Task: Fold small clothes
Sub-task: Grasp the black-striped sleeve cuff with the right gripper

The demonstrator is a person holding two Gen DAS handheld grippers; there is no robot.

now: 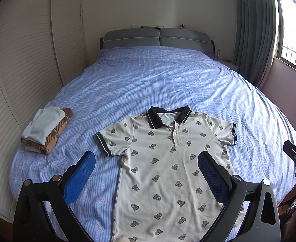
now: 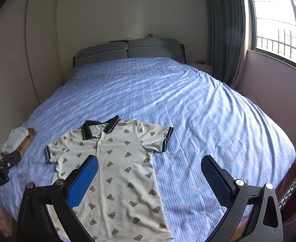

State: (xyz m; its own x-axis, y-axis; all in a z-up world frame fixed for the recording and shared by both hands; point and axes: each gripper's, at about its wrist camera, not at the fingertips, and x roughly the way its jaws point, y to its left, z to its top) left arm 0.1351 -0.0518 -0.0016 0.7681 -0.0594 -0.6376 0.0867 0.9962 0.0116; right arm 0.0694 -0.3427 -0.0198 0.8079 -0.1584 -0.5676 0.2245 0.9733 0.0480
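While it lies flat and face up on the near part of the bed, the small cream polo shirt with a dark navy collar and a brown bear print (image 1: 168,161) has both short sleeves spread out to the sides and its collar pointing toward the headboard. Under the shirt is the light blue striped bedsheet with pink flowers (image 1: 168,80), which shows many soft wrinkles. The left gripper with black arms and blue textured pads (image 1: 146,175) hangs above the lower part of the shirt with its fingers spread wide, and nothing is between them. The right gripper of the same kind (image 2: 149,178) is also spread wide and empty, above the right edge of the shirt and the sheet beside it. Well apart to the left, near the bed's edge, sits a small pile of folded clothes, pale white cloth on top of brown checked cloth (image 1: 45,131). At the far end stands the grey padded headboard (image 1: 158,38).
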